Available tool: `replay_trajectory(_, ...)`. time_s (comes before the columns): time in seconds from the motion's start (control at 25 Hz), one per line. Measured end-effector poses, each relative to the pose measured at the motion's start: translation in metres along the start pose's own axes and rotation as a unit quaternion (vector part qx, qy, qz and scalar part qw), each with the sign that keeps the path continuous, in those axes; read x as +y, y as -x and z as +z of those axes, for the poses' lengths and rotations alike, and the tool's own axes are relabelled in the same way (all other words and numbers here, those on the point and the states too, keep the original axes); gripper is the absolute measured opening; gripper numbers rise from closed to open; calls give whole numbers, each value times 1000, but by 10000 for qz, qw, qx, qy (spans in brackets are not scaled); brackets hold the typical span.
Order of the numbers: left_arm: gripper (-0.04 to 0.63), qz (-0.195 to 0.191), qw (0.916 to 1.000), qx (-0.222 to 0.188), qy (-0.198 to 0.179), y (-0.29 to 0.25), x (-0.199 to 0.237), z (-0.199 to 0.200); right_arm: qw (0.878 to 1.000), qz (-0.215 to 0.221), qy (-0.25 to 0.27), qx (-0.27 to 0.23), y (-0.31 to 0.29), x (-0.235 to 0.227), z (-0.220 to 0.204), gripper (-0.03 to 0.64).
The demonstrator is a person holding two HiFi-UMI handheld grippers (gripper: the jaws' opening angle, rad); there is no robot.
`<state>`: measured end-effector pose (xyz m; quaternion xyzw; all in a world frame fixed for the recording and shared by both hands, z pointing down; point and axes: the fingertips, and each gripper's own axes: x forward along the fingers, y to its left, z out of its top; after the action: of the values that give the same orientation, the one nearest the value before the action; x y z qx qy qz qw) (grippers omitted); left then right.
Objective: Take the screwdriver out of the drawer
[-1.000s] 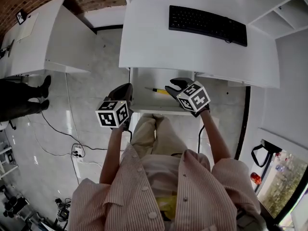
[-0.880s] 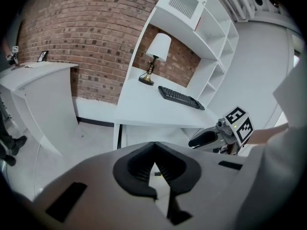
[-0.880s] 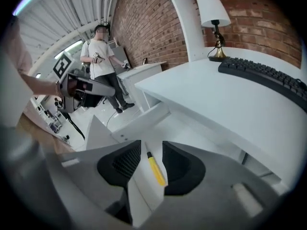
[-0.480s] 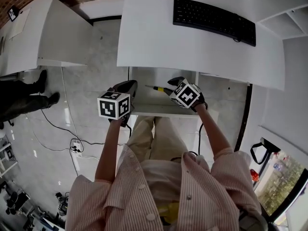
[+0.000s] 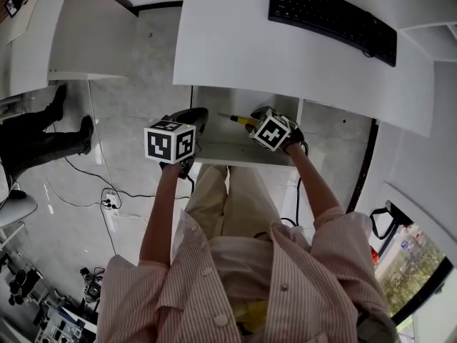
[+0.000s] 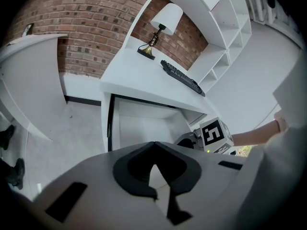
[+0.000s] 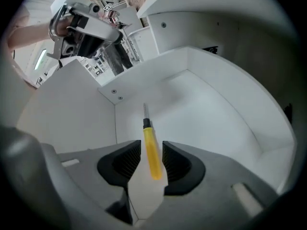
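Note:
The screwdriver (image 5: 238, 119) has a yellow handle and a thin metal shaft; it lies on the floor of the open white drawer (image 5: 214, 151) under the desk. My right gripper (image 5: 254, 118) reaches into the drawer and is open, its ribbed pads standing on either side of the yellow handle (image 7: 152, 152) with a small gap on each side. The shaft points away from the right gripper (image 7: 151, 161) toward the drawer's corner. My left gripper (image 5: 193, 115) hovers at the drawer's front left corner, jaws shut with nothing between them (image 6: 153, 144).
A white desk (image 5: 235, 45) carries a black keyboard (image 5: 332, 18) and a lamp (image 6: 163, 20). The drawer's walls (image 7: 225, 85) close in around the screwdriver. The person's legs sit below the drawer front. Another person's legs (image 5: 43, 138) and floor cables (image 5: 107, 200) are at left.
My right gripper has moved forward and left inside the drawer until its jaws straddle the screwdriver's handle. The left gripper has stayed near the drawer's left corner.

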<state>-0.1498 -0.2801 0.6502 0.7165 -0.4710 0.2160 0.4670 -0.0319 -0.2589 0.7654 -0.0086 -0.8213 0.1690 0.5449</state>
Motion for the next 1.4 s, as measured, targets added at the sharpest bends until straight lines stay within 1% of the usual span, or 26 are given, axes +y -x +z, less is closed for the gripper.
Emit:
replay_trajectory(0.24, 0, -27, 9998, 155, 137, -5, 1, -9, 9998, -28, 93, 176, -16, 4, -9, 133)
replay_trajectory(0.36, 0, -80, 9993, 259, 248, -9, 1, -20, 9991, -196, 199, 322, -24, 3, -14, 133)
replay_trajectory(0.52, 0, -88, 9995, 219, 215, -6, -1, -18, 9974, -449, 321, 463, -25, 2, -18, 125)
replay_trajectory(0.8, 0, -86, 9996, 218, 177, -7, -3, -16, 9967, -492, 497, 421, -22, 1, -16, 84)
replay_trajectory(0.92, 0, 44, 9996, 211, 165, -4, 1, -16, 9968, -416, 531, 421, -19, 4, -15, 82)
replay_trajectory(1.12, 0, 15, 9996, 208, 213, -1, 4, -19, 9969, -434, 574, 308, -8, 2, -7, 81)
replay_trajectory(1.24, 0, 113, 9998, 75, 165, 5, 2, -13, 9973, -474, 522, 184, 4, 3, -2, 81)
replay_trajectory(1.4, 0, 141, 9998, -100, 132, 13, -4, -10, 9969, -561, 546, 69, 22, 7, 0, 81)
